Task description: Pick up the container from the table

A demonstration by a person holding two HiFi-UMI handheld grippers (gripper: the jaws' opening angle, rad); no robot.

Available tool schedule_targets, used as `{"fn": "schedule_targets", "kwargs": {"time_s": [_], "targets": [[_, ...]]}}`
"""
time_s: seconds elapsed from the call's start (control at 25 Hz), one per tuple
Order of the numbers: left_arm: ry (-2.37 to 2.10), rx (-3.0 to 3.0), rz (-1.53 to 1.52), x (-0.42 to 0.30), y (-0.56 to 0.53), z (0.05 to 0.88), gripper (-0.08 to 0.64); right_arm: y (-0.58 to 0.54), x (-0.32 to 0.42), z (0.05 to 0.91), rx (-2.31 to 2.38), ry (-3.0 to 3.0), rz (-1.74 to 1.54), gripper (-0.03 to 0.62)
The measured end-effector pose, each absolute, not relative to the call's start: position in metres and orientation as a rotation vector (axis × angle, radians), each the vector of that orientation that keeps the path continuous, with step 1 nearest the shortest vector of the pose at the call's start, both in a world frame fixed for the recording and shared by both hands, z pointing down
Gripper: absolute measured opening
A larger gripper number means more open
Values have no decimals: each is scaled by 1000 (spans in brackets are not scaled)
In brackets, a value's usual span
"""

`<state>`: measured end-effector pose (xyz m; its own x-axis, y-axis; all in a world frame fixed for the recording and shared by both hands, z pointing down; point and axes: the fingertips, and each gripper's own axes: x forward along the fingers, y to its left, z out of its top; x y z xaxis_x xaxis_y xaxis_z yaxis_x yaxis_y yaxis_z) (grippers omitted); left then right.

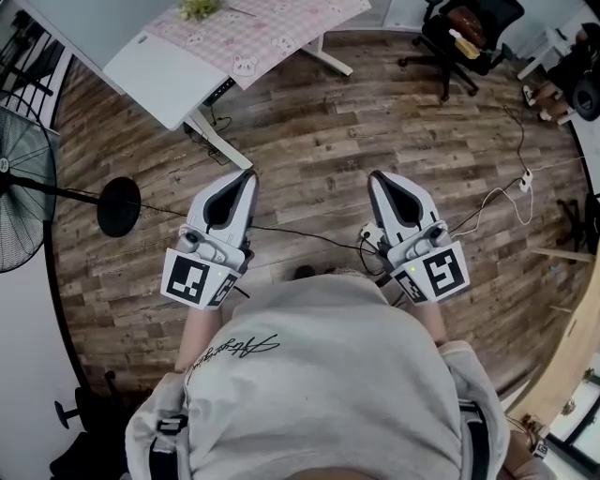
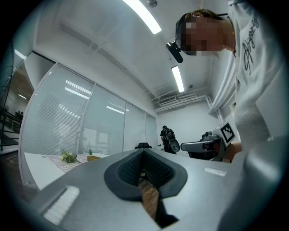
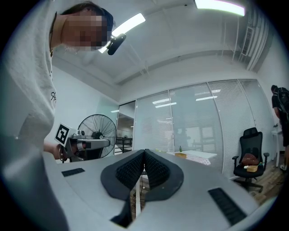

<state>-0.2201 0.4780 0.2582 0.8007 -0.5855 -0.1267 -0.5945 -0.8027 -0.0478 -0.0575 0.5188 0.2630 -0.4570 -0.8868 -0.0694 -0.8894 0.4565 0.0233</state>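
Left gripper: the left gripper (image 1: pixel 248 174) is hovering over the wooden floor (image 1: pixel 375 112), pointing roughly level toward the bench (image 1: pixel 159 66); its fingers (image 2: pixel 128 170) are pressing together with nothing between them.
Right gripper: the right gripper (image 1: pixel 375 175) is hanging beside the left one, about level with it and a little apart; its fingers (image 3: pixel 158 170) are likewise meeting pad to pad, gripping nothing.
Container: a small tan container (image 3: pixel 181 155) is sitting on the bench, on the pink checked cloth (image 1: pixel 272 28) and near a small green plant (image 1: pixel 199 7), well apart from both grippers. The head view is not showing it clearly.
Person: the person is standing back from the bench in a grey sweatshirt (image 1: pixel 328 375), holding both grippers out in front of the body.
Surroundings: a standing fan (image 1: pixel 23 187) is showing at the left, a black office chair (image 1: pixel 464 33) at the upper right, and loose cables (image 1: pixel 487 202) are trailing across the floor.
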Motion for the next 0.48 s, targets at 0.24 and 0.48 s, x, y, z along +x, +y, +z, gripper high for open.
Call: {"fn": "schedule_targets", "kwargs": {"time_s": [0.24,0.48], "targets": [[938,-2921,154,-230,479,263,2,523,-65,267,-1631,2635,68,3],[898,-2939,134,-225,484,270,12,526,-62,270,-1632,2609,48,22]]}}
